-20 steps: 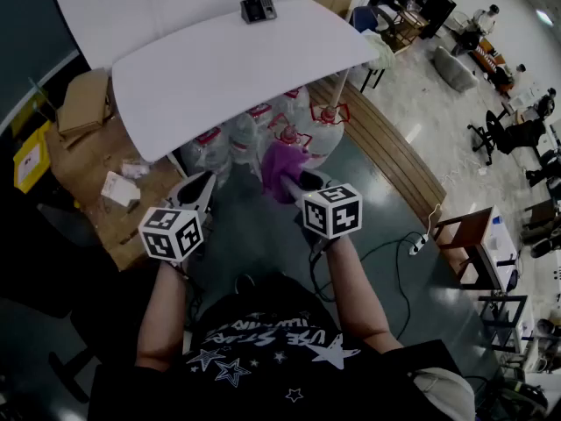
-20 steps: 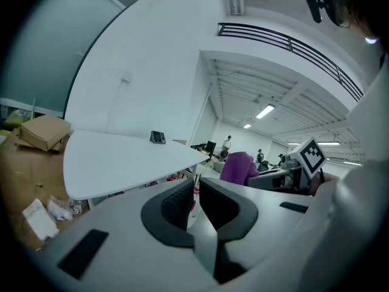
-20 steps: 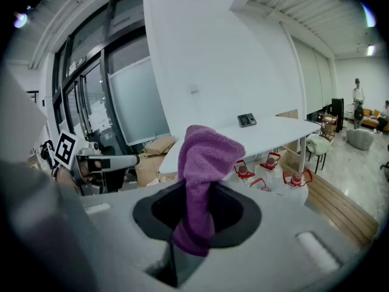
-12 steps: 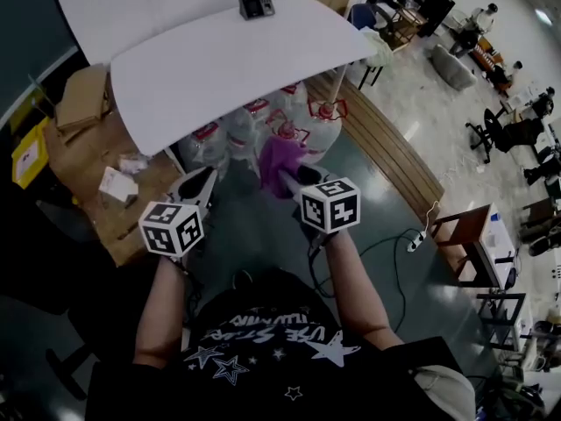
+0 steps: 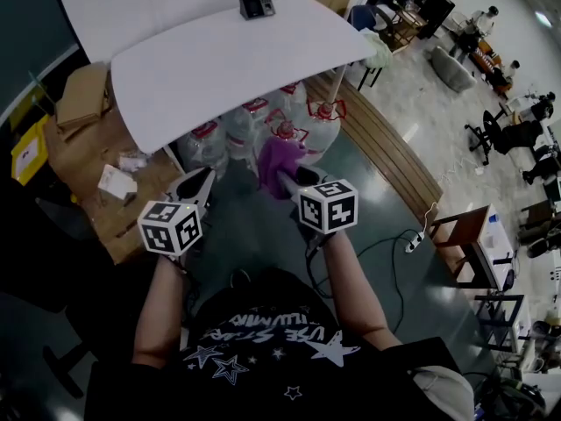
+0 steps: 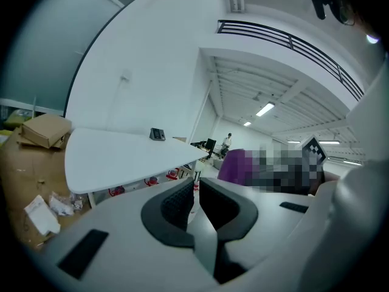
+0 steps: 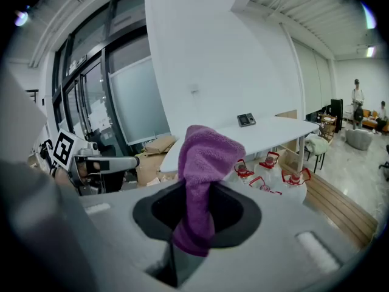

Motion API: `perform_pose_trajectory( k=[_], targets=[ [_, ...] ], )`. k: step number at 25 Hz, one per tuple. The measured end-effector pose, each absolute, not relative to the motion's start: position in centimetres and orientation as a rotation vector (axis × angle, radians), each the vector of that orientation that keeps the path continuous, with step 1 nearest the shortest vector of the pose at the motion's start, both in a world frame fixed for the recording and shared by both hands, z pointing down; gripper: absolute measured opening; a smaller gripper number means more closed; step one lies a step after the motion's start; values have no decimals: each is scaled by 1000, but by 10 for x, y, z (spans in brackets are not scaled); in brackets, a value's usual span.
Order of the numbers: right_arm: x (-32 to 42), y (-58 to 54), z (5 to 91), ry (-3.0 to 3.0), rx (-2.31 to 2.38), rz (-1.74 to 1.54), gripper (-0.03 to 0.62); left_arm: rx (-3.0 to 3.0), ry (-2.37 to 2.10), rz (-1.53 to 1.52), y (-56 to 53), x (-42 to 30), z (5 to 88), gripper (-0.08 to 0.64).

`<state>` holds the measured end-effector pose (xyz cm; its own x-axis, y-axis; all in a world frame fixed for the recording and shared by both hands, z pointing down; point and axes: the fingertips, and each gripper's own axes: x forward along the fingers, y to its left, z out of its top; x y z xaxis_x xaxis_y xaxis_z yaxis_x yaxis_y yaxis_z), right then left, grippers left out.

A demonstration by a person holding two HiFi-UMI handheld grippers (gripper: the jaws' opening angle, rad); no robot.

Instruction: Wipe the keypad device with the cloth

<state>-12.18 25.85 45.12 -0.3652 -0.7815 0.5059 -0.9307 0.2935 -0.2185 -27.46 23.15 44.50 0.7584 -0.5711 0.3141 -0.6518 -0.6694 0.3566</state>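
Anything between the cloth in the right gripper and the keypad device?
Nothing visible. The cloth is clamped in the right gripper, short of the white table; the tabletop is bare up to the keypad device at its far edge. Water jugs stand underneath, below the path.

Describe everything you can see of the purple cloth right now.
The purple terry cloth looks soft and fuzzy, and it is bunched into a crumpled wad. The right gripper has its jaws shut on the lower part. The upper end stands up above the jaws and folds over at the top. The cloth is held in the air in front of the person, short of the white table, and touches nothing but the jaws.
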Motion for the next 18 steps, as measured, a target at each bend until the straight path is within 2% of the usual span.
perform_pose_trajectory(
  k=[10, 18],
  targets=[
    [-92, 264, 460, -2213, 1620, 759, 91, 2491, -890, 235, 226, -258, 451, 35],
    [-55, 222, 465, -2246, 1592, 762, 91, 2470, -926, 245, 195, -221, 456, 36]
  ],
)
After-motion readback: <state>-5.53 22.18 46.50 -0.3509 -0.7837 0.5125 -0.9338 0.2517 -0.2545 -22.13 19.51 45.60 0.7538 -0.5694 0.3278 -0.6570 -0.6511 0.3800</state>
